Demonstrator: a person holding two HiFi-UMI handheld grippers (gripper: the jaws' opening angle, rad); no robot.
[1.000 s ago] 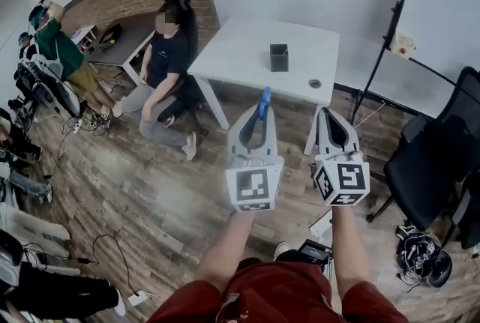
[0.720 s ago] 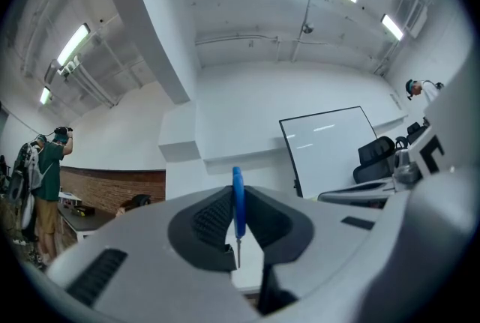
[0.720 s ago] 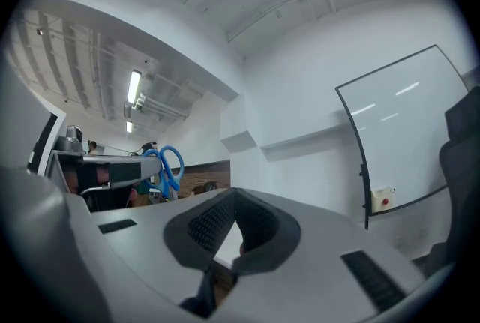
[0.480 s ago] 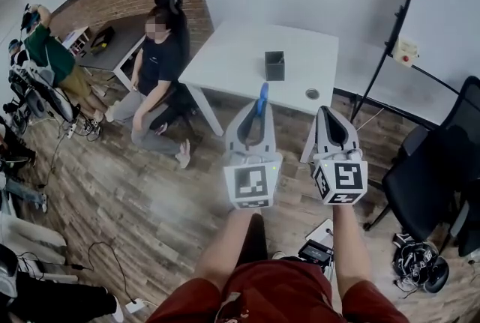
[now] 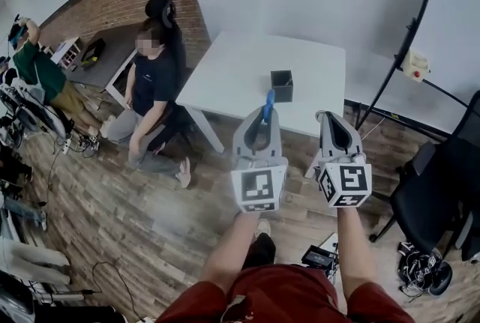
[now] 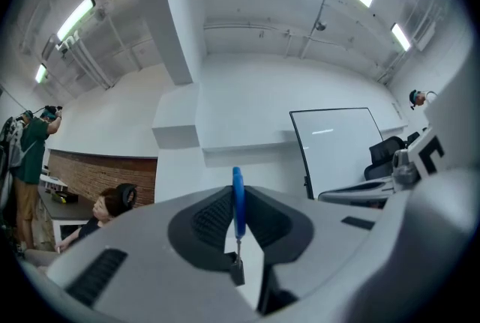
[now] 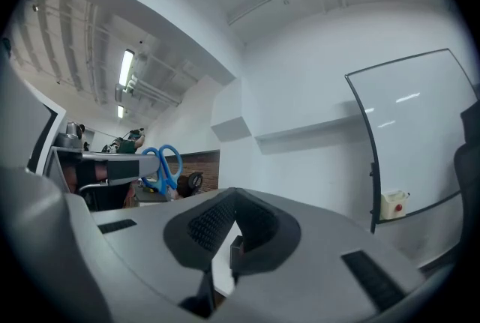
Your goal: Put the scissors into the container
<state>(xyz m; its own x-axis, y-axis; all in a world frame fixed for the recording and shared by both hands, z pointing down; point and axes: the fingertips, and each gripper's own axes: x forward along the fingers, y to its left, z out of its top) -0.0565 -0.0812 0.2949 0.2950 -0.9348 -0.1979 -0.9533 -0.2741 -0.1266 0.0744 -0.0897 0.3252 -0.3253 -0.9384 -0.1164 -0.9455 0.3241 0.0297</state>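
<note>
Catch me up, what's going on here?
A person holds a gripper in each hand. The left gripper is shut on blue-handled scissors, handles pointing up. The right gripper is shut and empty. Both are in the air, short of the white table where the dark container stands. The scissors are not in it yet.

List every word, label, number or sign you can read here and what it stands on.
None can be read.
Cubes on the left gripper and right gripper: square black-and-white marker patterns, no letters.
Wall box with red button: any print too small to read.
Whiteboard: blank.
</note>
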